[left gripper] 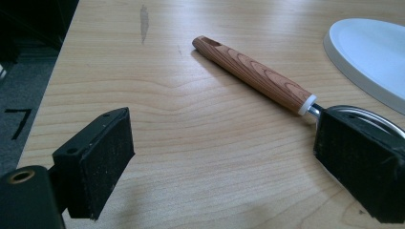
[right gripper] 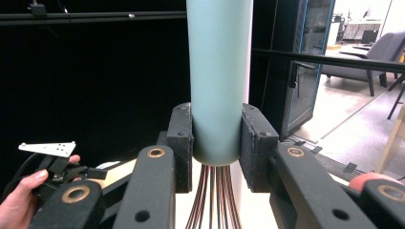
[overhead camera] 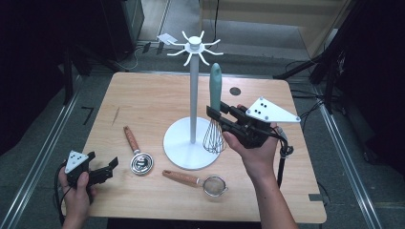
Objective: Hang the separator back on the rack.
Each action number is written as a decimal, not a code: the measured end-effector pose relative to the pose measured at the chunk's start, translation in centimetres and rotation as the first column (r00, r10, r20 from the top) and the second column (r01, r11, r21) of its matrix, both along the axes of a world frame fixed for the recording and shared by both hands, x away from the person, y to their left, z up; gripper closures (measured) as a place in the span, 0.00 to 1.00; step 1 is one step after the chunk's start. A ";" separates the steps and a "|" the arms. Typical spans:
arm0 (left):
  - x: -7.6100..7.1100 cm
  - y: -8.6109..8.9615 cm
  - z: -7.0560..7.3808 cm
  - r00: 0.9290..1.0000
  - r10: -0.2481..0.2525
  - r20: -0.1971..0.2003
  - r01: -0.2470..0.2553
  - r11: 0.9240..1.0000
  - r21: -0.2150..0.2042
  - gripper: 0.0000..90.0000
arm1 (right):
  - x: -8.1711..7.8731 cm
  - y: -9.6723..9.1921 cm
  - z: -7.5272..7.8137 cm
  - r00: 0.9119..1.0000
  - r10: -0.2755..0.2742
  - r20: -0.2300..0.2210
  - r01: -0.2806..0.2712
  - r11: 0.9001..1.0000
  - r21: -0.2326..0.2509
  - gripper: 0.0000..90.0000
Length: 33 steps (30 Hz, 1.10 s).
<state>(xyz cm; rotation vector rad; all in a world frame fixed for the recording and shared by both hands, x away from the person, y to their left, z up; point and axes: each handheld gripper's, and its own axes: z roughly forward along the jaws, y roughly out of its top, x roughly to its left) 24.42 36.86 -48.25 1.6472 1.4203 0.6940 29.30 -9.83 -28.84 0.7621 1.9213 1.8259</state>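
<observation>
Two grippers worked over the desk (overhead camera: pixel 143 102). The right gripper (overhead camera: pixel 216 117) was clamped on the pale green handle of a whisk (overhead camera: pixel 215 109), both pads pressed against the handle just above the wires; the whisk stood upright, wire end down over the white stand (overhead camera: pixel 193 95) base, at about three o'clock from the stand's pole. The left gripper (overhead camera: pixel 107 169) hovered at the desk's seven o'clock corner, its jaws spread apart with nothing between them. Just at its two o'clock lay a wooden-handled utensil (overhead camera: pixel 136 152) with a round metal head, and a small strainer (overhead camera: pixel 200 181) rested near the six o'clock edge.
</observation>
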 end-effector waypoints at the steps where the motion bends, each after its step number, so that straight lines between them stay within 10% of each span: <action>1: 0.0 0.0 0.0 1.000 -0.001 0.001 0.001 1.000 -0.001 0.07 | 0.0 0.0 0.1 1.000 0.002 0.003 -0.002 1.000 0.002 0.79; 33: 0.0 0.0 0.0 1.000 -0.005 -0.002 0.005 1.000 0.003 0.07 | 0.8 1.5 0.8 1.000 0.010 -0.005 -0.010 1.000 0.013 0.79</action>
